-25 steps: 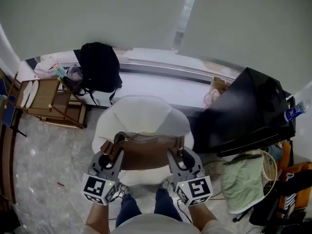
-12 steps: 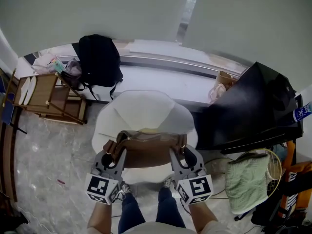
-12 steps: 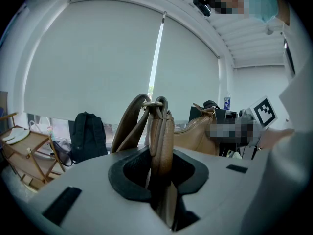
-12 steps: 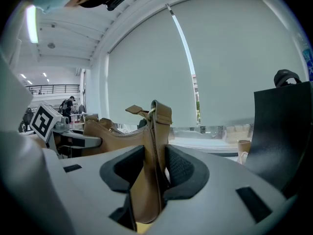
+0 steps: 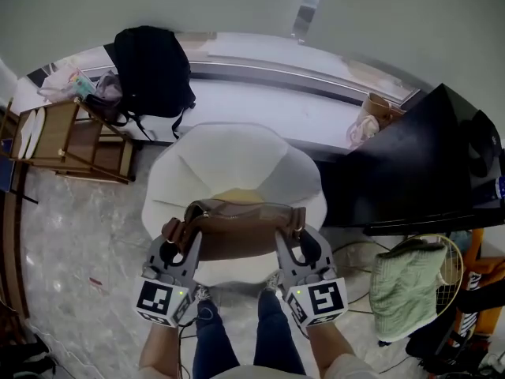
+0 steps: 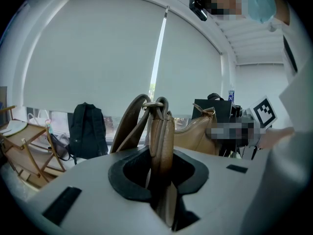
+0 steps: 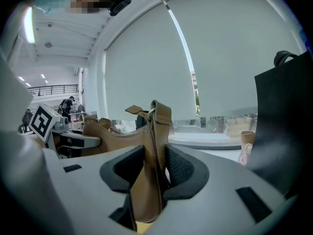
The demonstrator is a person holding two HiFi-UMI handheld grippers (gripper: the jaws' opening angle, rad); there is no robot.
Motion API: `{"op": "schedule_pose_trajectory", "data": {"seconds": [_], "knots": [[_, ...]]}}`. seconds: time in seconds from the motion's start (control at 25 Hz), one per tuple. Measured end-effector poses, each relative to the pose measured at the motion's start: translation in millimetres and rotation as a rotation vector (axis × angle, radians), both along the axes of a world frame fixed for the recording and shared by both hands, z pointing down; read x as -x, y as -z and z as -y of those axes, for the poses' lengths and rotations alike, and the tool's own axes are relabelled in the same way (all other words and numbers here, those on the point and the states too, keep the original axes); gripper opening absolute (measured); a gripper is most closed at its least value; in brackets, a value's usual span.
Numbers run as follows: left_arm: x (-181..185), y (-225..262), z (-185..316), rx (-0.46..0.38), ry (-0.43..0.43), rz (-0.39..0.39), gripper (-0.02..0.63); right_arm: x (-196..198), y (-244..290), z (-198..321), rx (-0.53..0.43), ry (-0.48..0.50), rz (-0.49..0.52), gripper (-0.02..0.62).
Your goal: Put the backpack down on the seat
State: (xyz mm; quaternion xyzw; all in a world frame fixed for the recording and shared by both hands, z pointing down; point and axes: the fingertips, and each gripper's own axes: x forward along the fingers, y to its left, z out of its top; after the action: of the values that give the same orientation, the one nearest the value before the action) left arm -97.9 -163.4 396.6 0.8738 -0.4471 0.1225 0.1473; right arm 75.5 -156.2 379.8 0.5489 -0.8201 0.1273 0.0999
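Observation:
A brown leather bag (image 5: 237, 234) hangs between my two grippers over the front part of a round white seat (image 5: 237, 160). My left gripper (image 5: 175, 253) is shut on the bag's left strap end (image 6: 159, 131), which runs up between the jaws. At the other end my right gripper (image 5: 298, 251) is shut on the strap end and side (image 7: 154, 151). The bag's body (image 6: 195, 133) stretches level from one gripper to the other. From the head view I cannot tell whether the bag's underside touches the seat.
A black backpack (image 5: 150, 65) leans on the window ledge (image 5: 260, 105) at the back left, next to a wooden rack (image 5: 67, 136). Right of the seat stands a large black panel (image 5: 418, 172); a green cloth (image 5: 402, 279) lies below it. The person's legs (image 5: 245, 342) are right in front of the seat.
The head view has swung, so the room sits differently in the frame. The bag stays gripped at both ends and has come slightly further in over the seat.

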Motion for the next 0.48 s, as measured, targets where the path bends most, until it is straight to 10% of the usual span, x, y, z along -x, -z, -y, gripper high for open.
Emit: {"op": "schedule_pose_trajectory", "data": {"seconds": [0.48], "knots": [[-9,-69,11,0.045,-0.015,0.014,0.095,-8,-71,5,0.038,-0.018,0.008,0.156]]}}
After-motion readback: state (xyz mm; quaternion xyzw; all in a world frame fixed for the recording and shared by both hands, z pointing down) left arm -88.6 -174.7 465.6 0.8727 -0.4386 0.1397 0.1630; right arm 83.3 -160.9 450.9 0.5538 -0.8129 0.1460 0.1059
